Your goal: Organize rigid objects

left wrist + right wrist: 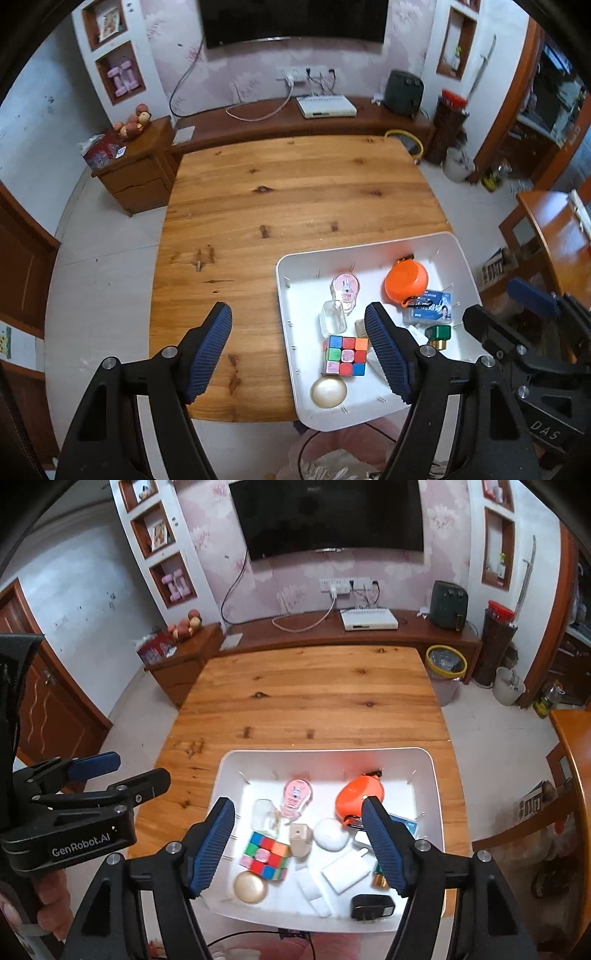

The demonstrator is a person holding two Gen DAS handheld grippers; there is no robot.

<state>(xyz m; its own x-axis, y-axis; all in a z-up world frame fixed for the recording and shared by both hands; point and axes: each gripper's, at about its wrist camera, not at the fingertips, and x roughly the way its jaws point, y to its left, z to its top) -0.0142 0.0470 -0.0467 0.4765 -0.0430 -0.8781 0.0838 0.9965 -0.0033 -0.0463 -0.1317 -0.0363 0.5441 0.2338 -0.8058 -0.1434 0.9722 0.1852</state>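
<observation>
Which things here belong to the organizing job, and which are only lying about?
Job: white bin, puzzle cube, orange tape measure, gold disc, black plug adapter.
Lying about: television, router, waste basket.

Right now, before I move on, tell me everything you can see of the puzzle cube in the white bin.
The puzzle cube is a three-by-three colour puzzle of glossy plastic, scrambled: red, green, blue, orange, yellow and pink squares show. It lies in the white bin, near its left wall, turned corner-on in the right wrist view. A gold round case sits just in front of it, a clear box just behind. Whether they touch is unclear. No tongs touch it.
</observation>
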